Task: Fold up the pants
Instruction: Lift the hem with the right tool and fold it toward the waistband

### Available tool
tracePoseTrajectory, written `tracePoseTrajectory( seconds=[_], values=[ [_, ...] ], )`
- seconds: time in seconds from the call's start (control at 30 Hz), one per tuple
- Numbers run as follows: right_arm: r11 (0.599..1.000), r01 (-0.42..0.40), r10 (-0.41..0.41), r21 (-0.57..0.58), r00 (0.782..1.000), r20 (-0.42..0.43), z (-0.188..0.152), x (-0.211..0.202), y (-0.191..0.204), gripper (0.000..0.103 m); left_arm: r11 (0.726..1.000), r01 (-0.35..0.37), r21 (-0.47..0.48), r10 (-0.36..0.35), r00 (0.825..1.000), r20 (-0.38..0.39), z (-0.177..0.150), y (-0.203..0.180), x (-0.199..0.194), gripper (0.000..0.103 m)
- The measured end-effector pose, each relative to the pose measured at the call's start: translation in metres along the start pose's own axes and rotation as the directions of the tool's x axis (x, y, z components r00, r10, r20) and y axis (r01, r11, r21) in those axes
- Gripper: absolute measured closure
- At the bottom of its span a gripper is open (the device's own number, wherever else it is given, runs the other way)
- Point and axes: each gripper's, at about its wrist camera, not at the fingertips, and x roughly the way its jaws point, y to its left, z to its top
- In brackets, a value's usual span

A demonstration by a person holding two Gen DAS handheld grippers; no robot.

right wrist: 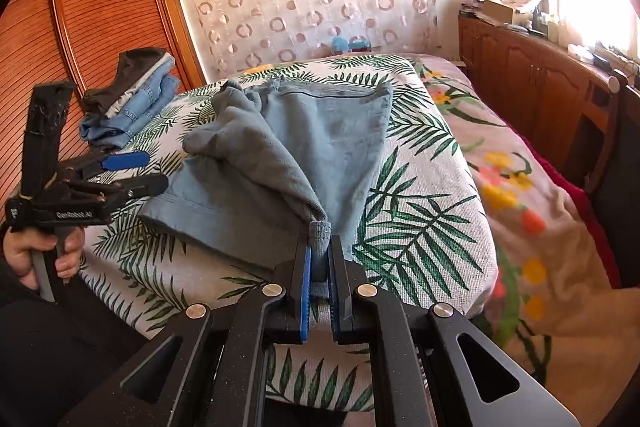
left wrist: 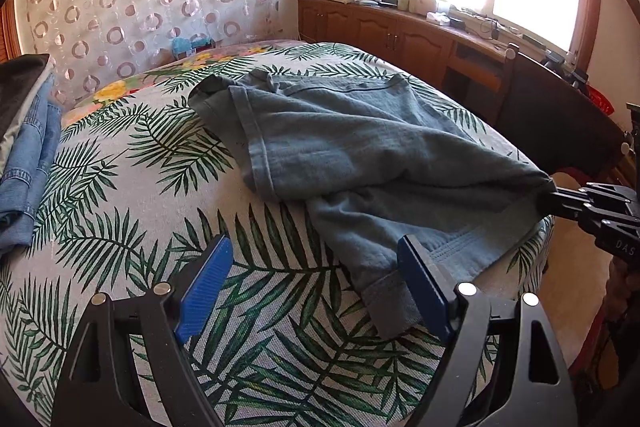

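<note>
Pants (left wrist: 360,147), grey-blue and rumpled, hang pinched in right gripper (right wrist: 319,263); left gripper (left wrist: 316,279) gapes empty.

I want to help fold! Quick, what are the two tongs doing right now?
Left tongs: open, holding nothing, beside the hem of the grey-blue pants.
Right tongs: closed, pinching a corner of the pants.

Bare leaf-print bed cover (left wrist: 132,163) between pants (left wrist: 360,147) and stack of folded clothes (left wrist: 24,155): open lane for left hand-held gripper (left wrist: 316,287). Stack blocks bed's left edge, wooden wardrobe (right wrist: 100,7) close behind. Pants spread over bed middle. Right of pants, bed bare to its edge (right wrist: 440,163). Wooden cabinets (right wrist: 532,83) and dark chair (left wrist: 560,115) line window side.
</note>
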Motion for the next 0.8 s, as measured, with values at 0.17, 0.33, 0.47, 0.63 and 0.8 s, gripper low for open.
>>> tracePoseTrajectory(
  seconds=[0.17, 0.33, 0.47, 0.63, 0.8],
  values=[
    [1.000, 0.001, -0.001, -0.025, 1.000, 0.003, -0.001, -0.006, 0.005, 0.096, 1.000, -0.004, -0.010, 0.004, 1.000, 0.000, -0.001, 0.003, 0.000, 0.018],
    [1.000, 0.013, -0.013, 0.004, 1.000, -0.025, -0.006, 0.004, -0.006, 0.096, 1.000, -0.003, -0.008, 0.003, 1.000, -0.011, -0.003, 0.004, 0.004, 0.018],
    [1.000, 0.020, -0.019, 0.010, 0.999, -0.026, -0.006, 0.005, -0.005, 0.096, 1.000, 0.003, -0.014, -0.003, 1.000, -0.030, -0.006, 0.004, 0.009, 0.018],
    [1.000, 0.022, -0.022, 0.015, 1.000, -0.014, -0.005, 0.004, -0.003, 0.093, 0.999, 0.008, -0.034, -0.008, 1.000, -0.018, -0.008, 0.009, 0.006, 0.018],
    [0.998, 0.056, -0.055, -0.021, 0.998, 0.031, 0.001, -0.008, 0.006, 0.089, 0.998, -0.032, -0.062, 0.033, 0.999, 0.020, -0.004, 0.021, -0.008, 0.018]
  ],
)
